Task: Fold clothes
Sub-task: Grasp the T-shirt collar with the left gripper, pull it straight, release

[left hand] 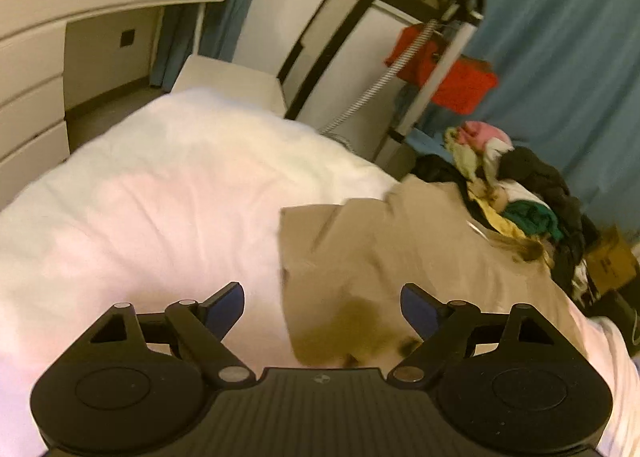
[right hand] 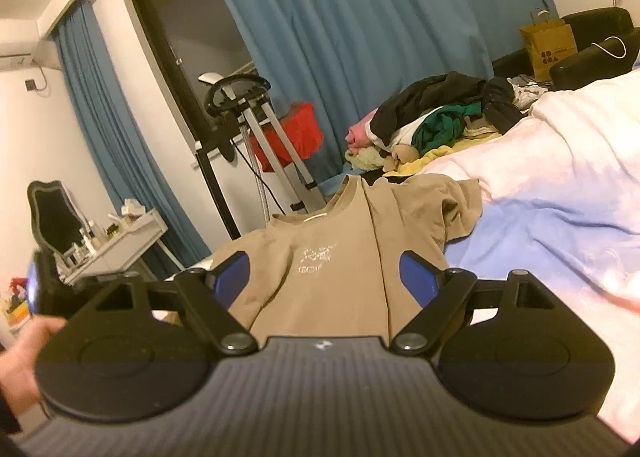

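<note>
- Left gripper (left hand: 322,307): blue-padded fingers (left hand: 226,309) spread wide, nothing between them, poised above the near edge of the tan T-shirt (left hand: 400,257).
- Right gripper (right hand: 324,277): fingers (right hand: 418,283) likewise parted and released, gripping nothing, hanging over the shirt's chest print (right hand: 316,259).
- T-shirt lying front-up on the bed (left hand: 140,209), collar pointing away in the right wrist view, one short sleeve (right hand: 460,205) crumpled toward the bedding; left wrist view a little blurred, shirt's left edge lying roughly straight on the white cover.
- Just beyond the collar, a heap of mixed clothes (right hand: 436,117): black, green, yellow, pink, piled on the bed's far side.
- Behind the heap, blue curtains (right hand: 360,17) and a red crate (right hand: 298,135) by a metal stand.
- Off to the left, a white dresser (left hand: 48,57) with clutter on top.
- Far right, a brown paper bag (right hand: 550,47) against something dark.
- A bare hand (right hand: 22,361) glimpsed at the lower left edge of the right wrist view.
</note>
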### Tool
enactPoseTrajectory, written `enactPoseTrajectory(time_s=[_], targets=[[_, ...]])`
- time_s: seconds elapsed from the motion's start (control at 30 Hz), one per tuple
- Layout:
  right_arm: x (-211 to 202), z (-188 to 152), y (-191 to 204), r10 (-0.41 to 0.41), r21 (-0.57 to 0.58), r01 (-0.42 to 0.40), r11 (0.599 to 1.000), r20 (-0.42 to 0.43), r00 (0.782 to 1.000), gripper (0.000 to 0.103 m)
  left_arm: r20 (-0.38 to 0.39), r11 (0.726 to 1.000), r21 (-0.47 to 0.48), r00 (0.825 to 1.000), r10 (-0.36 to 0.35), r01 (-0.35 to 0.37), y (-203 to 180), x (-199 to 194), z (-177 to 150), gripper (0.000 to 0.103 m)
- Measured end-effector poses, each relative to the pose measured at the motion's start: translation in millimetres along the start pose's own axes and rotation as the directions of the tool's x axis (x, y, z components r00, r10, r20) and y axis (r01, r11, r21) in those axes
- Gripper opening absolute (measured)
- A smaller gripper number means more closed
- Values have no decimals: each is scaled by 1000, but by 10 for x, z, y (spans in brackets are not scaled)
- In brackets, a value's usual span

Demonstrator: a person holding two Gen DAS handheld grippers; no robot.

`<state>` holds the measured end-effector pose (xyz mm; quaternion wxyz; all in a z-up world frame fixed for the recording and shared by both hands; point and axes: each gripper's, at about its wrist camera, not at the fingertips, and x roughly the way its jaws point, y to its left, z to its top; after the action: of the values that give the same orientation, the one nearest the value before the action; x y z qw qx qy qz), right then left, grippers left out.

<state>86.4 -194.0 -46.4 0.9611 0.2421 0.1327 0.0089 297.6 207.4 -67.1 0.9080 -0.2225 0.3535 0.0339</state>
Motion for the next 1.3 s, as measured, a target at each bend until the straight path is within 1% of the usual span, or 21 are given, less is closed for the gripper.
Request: enactPoseTrajectory(time_s=[0.2,0.27,0.33,0.37,0.4,0.43,0.47,0.5,0.57,0.67,0.73,0.77,0.8,0.87,0.97,1.03,1.1,1.13,1.17,1.23,1.3], targets=[[270,-109,-57,11,5,-11,1000,-35,999,83,27,993,-84,997,-77,79,187,615,124,87],[359,-145,-55,11,4,-10,1000,-49,999,83,39,991,-98,995,-88,92,185,784,140,81],[444,-180,-44,0,-13,-1,1000,-50,999,83,53,993,-81,995,-84,88,154,903,164,66],[480,-189,-42,-6,-17,5,1000,-50,999,83,58,995,-58,996,-74,77,123,943,183,52],[524,-196,-40,-10,-21,9,1000,-51,999,83,47,999,-12,998,-47,48,68,987,224,40],[566,-203,-39,-14,-24,13,1000,-52,999,83,36,999,39,999,-19,18,8,1028,271,32],[592,-211,-38,-19,-31,17,999,-53,998,83,21,992,122,1000,16,-18,-79,1052,357,13],[617,-218,-38,-24,-37,22,999,-53,998,83,24,980,196,999,27,-31,-156,1059,433,8],[643,-229,-42,-30,-42,27,999,-58,998,83,48,947,314,997,56,-69,-273,1047,625,6],[682,-246,-48,-38,-50,35,998,-66,997,83,93,929,351,992,88,-115,-389,984,1011,4],[708,-257,-52,-44,-55,40,998,-72,996,83,163,905,374,975,151,-203,-471,988,1273,3],[720,-262,-54,-47,-58,43,997,-74,996,83,216,883,382,956,201,-272,-517,1006,1388,3],[733,-268,-56,-50,-61,45,997,-77,996,83,271,855,388,929,251,-344,-550,1038,1499,3],[759,-279,-61,-56,-66,50,997,-82,995,83,326,818,381,891,317,-431,-572,1155,1665,3],[814,-301,-77,-65,-75,59,995,-85,994,83,334,795,356,862,381,-490,-502,1418,1724,4],[871,-321,-101,-73,-81,66,994,-82,994,83,308,818,361,885,349,-448,-426,1539,1661,6],[938,-353,-122,-79,-91,71,993,-86,993,83,297,826,370,896,329,-426,-352,1599,1560,19],[977,-374,-126,-83,-104,74,992,-90,992,83,272,833,364,903,333,-417,-290,1593,1528,21],[1015,-396,-130,-87,-116,76,990,-94,992,83,245,841,358,910,335,-406,-233,1581,1496,29],[1077,-430,-141,-92,-117,80,990,-107,990,83,184,867,357,936,300,-348,-193,1437,1418,41],[1095,-427,-147,-90,-111,77,991,-112,990,83,158,878,362,949,274,-314,-138,1182,1302,52]])
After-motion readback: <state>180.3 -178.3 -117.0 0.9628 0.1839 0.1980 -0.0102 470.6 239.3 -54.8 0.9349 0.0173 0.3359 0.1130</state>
